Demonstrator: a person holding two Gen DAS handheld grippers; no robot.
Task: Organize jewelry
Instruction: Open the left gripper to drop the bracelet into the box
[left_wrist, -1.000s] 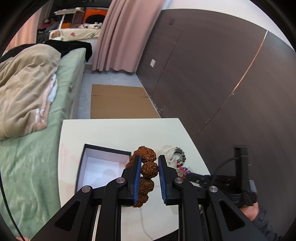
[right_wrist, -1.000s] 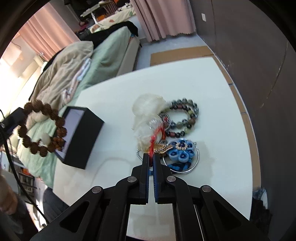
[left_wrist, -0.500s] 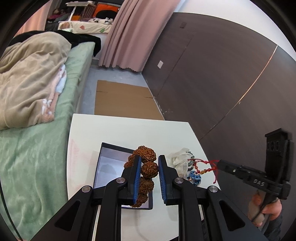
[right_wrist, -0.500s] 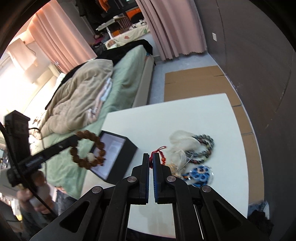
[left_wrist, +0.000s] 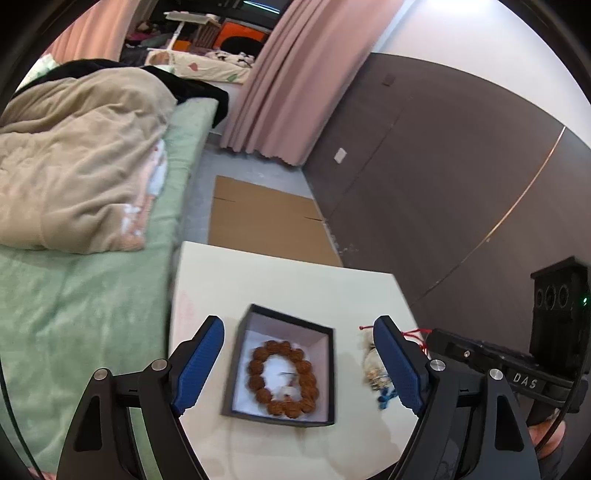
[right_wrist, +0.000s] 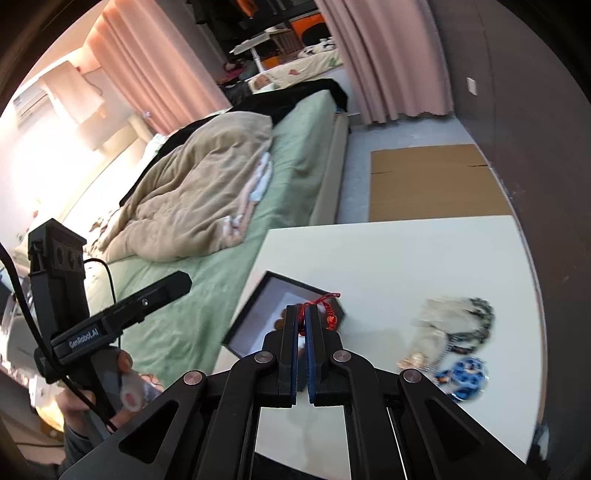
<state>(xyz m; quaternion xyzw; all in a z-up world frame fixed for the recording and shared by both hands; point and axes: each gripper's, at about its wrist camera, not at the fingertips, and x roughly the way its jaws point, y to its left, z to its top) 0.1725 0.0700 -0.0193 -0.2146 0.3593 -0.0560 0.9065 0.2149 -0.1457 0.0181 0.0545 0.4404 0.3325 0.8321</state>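
My right gripper (right_wrist: 302, 321) has its blue pads nearly together, pinching the red cord charm (right_wrist: 325, 308) by its knotted loop; the cord runs up from between the pads and a small red-and-gold bead hangs off to the right. The thing is very light and limp, so it will swing and drape rather than hold a shape, and the knot seems the surest place to hold it, since thin cord could slip through smooth pads. It hangs above the near corner of the black box (right_wrist: 258, 314). My left gripper (left_wrist: 297, 363) is spread wide and holds nothing, its pads flanking the box (left_wrist: 236, 365) from above. Inside the box the brown seed-bead bracelet (left_wrist: 282, 376) lies flat on the white lining: stiff, knobbly beads on a flexible string, easy to grip across one bead. On the white table (right_wrist: 406, 258) to the right lie the remaining pieces, a dark beaded bracelet (right_wrist: 478, 321), a blue flower pendant (right_wrist: 465, 373) and what may be a crumpled clear bag (right_wrist: 432, 325), though blur leaves that uncertain.
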